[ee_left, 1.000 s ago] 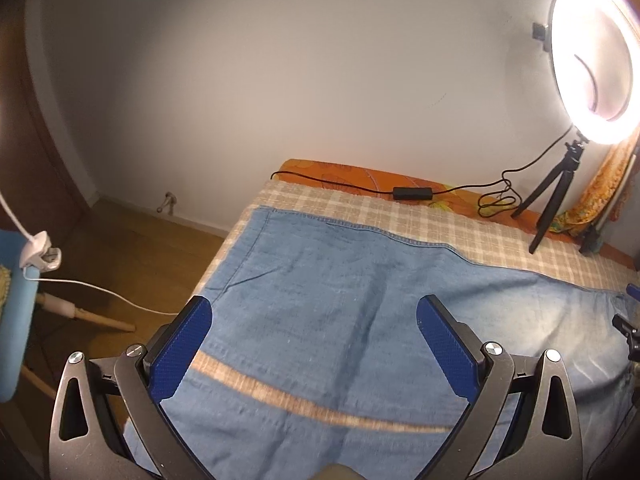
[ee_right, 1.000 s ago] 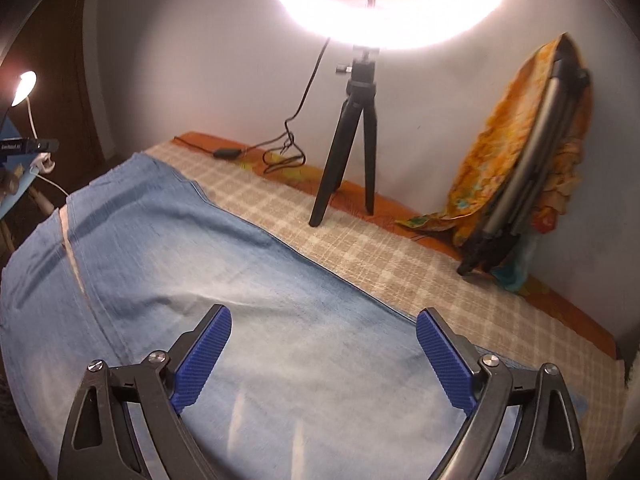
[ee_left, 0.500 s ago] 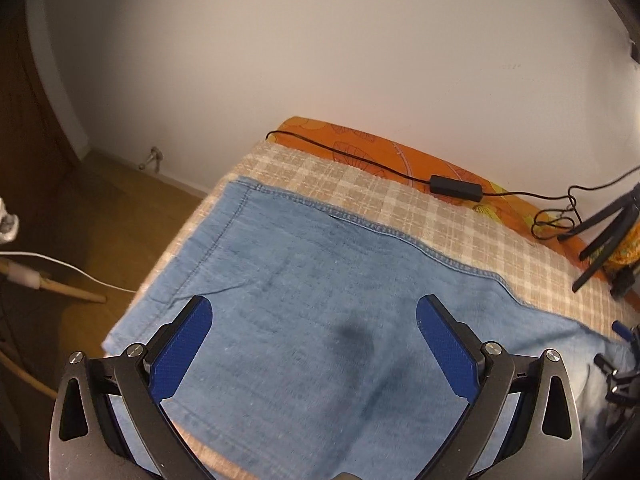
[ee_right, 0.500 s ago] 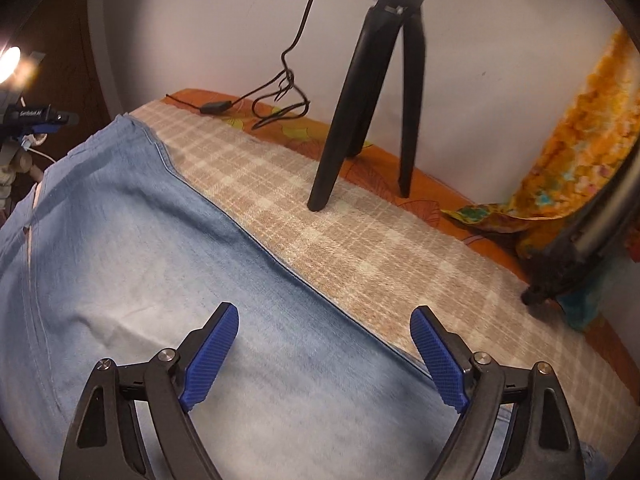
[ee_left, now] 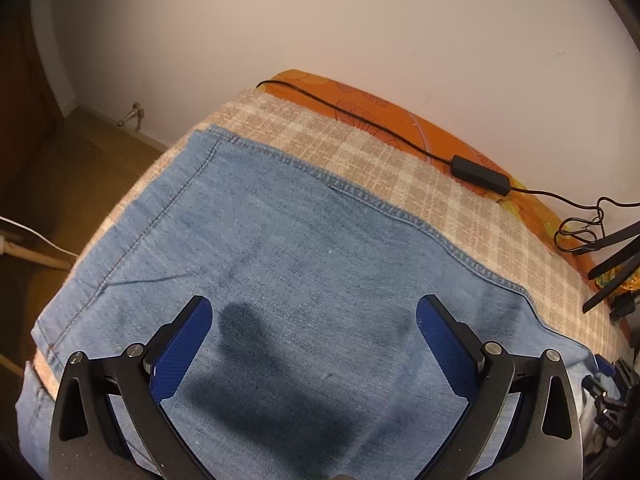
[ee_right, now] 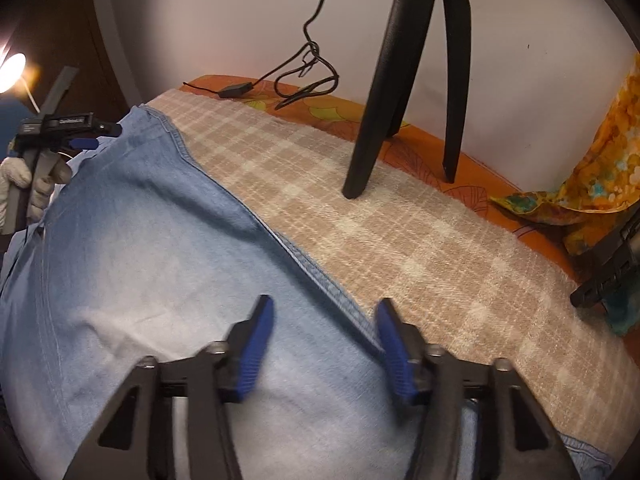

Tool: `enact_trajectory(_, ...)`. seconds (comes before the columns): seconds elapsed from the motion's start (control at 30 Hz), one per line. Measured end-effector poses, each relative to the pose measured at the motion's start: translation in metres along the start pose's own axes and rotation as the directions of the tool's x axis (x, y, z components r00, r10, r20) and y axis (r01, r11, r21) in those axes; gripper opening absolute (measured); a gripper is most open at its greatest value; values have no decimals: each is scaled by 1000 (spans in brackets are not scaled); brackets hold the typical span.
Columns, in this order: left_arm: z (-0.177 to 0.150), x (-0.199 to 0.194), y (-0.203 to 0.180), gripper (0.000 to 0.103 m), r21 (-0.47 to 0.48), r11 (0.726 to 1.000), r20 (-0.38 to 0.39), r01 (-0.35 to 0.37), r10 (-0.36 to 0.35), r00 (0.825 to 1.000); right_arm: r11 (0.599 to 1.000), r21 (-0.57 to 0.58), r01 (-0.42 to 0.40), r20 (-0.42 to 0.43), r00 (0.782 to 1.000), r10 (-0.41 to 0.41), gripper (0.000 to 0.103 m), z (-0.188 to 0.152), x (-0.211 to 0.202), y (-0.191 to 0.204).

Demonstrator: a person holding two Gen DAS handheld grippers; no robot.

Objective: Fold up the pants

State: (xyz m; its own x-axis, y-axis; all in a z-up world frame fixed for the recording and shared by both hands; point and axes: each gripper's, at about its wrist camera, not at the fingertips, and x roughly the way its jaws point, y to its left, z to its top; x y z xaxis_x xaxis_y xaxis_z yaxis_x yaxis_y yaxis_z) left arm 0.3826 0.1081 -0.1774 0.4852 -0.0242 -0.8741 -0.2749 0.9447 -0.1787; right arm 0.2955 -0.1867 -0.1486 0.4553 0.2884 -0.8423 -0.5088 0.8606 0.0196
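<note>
We held the left gripper wide apart over the light-blue denim pants; the right gripper, half-parted at lower centre, straddled the seam and risked pinching only one layer.

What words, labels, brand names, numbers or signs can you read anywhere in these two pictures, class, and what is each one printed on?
White lettering on the black body of the left claw, seen from the right wrist view: too small and blurred to read.
Small pale marks on the black device at the lower right edge of the left wrist view: unreadable.
Denim pants, checked blanket, tripod, cable box: no text visible.
</note>
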Motion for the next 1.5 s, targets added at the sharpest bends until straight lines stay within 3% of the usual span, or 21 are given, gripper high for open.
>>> enact_trajectory(0.03,1,3,2,101,-8,1000,-7,-1,1,1000,1000,1,-3,-1,1000,3,22,0,-2,1)
enact_trajectory(0.2,7,3,11,101,-67,997,-15,31,-32,999,1000,20,23,39,999,-24,9,-2,-25,9)
enact_trajectory(0.33,21,-4,9,101,-98,993,-3,62,-63,998,1000,18,22,122,992,-24,7,-8,-66,23)
enact_trajectory(0.5,37,-3,-9,101,-114,990,-6,77,-79,997,997,-70,41,189,982,-27,6,-26,-106,64)
enact_trajectory(0.7,37,7,-29,101,-106,993,-25,55,-58,998,990,-138,19,206,978,10,5,-52,-125,96)
enact_trajectory(0.8,32,13,-29,101,-152,986,-20,66,-70,997,989,-149,5,204,979,26,5,-61,-127,102)
enact_trajectory(0.87,31,15,-27,101,-172,985,-5,25,-27,1000,987,-159,2,200,979,30,5,-66,-126,106)
enact_trajectory(0.93,29,16,-26,87,-161,987,-6,-28,27,1000,987,-161,-2,193,981,34,5,-69,-126,108)
enact_trajectory(0.97,28,19,-25,71,-156,986,-18,-52,50,999,987,-161,-4,191,981,35,5,-71,-125,109)
enact_trajectory(1.03,24,19,-21,64,-155,985,-9,-78,78,997,987,-160,-2,190,981,33,5,-72,-124,109)
enact_trajectory(1.13,21,14,-11,48,-183,981,7,-71,74,997,988,-155,1,191,981,29,5,-73,-125,110)
enact_trajectory(1.2,17,10,-6,24,-199,979,19,-49,54,998,988,-153,10,195,981,20,5,-72,-125,110)
enact_trajectory(1.27,14,7,4,13,-217,976,37,2,6,999,989,-147,15,199,980,15,5,-72,-126,111)
enact_trajectory(1.33,8,1,18,10,-245,966,70,86,-71,995,990,-141,25,206,978,4,5,-72,-127,111)
enact_trajectory(1.5,-5,-24,32,6,-228,962,139,148,-118,983,990,-132,58,221,975,-28,4,-71,-134,113)
